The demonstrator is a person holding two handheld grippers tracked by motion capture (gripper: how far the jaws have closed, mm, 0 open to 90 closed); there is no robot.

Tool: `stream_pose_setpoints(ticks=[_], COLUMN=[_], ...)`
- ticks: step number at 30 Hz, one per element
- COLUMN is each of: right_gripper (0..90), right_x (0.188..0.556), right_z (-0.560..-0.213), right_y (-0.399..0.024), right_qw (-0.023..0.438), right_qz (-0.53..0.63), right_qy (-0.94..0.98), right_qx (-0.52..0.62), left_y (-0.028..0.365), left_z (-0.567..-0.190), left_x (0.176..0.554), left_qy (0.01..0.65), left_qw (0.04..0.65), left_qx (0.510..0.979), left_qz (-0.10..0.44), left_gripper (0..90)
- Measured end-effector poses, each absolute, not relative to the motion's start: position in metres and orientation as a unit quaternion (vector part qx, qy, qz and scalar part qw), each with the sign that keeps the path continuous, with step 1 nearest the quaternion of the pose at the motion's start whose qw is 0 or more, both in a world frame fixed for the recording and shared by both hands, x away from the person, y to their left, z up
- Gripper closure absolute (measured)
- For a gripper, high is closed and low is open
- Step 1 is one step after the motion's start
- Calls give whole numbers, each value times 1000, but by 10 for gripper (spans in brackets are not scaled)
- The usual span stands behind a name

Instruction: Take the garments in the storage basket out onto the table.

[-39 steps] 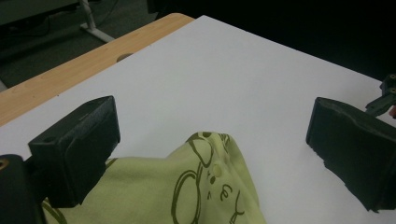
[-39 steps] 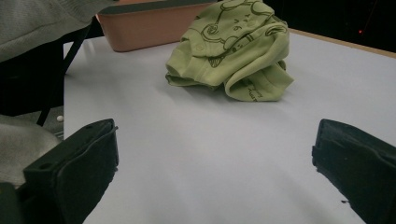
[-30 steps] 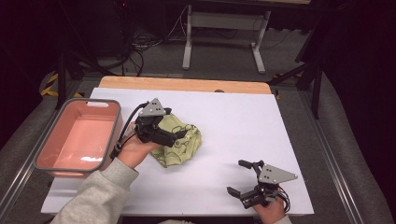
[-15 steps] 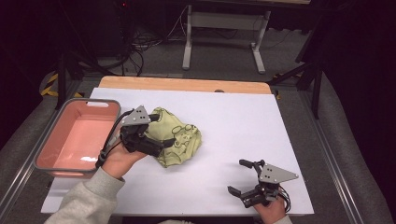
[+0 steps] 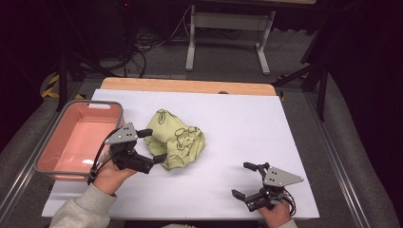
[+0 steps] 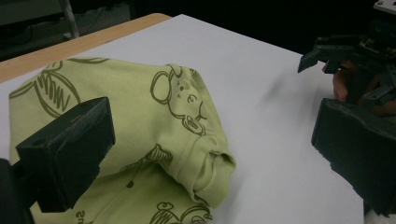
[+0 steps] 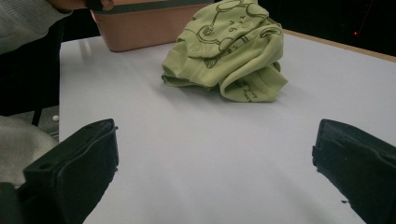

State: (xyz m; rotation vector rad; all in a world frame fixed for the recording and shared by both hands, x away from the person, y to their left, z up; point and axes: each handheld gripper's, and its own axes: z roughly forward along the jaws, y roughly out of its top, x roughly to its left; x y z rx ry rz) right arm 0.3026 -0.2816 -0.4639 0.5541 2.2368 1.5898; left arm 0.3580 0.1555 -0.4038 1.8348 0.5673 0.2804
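A crumpled light-green baby garment (image 5: pixel 180 140) with bear prints lies on the white table top (image 5: pixel 247 118), left of centre. My left gripper (image 5: pixel 153 145) sits at the garment's left edge. Its jaws have just been opening and stand wide. In the left gripper view the cloth (image 6: pixel 154 107) lies between the jaws, and the pads do not press on it. My right gripper (image 5: pixel 241 179) rests open near the front right edge with nothing between its jaws. From there the garment (image 7: pixel 233 42) lies well ahead.
A pink bin (image 5: pixel 52 156) with a grey rim stands at the table's left side, close behind my left hand, and its wall (image 7: pixel 140 28) also appears in the right gripper view. A wooden strip (image 5: pixel 190 86) runs along the far edge. The right gripper (image 6: pixel 336 51) shows far off in the left gripper view.
My left gripper has drawn back leftward and down, from on top of the garment to its left edge, leaving the cloth in a lump. The right gripper has stayed put.
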Motion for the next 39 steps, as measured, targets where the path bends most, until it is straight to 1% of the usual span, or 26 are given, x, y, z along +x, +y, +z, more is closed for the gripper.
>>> stream_pose_setpoints(ticks=[20,28,39], right_gripper=[7,7,7], right_x=[303,303,303], right_z=[-463,-463,-464], right_y=[-285,-285,-285], right_qw=[174,173,172], right_qz=[559,558,557], right_qy=[787,787,787], right_qx=[198,198,199], left_y=[172,179,184], left_z=[-453,-472,-492], left_x=[346,344,340], left_qy=[273,284,301], left_qw=[572,570,578], left_qx=[766,766,753], left_qz=[109,88,92], left_gripper=[8,8,9])
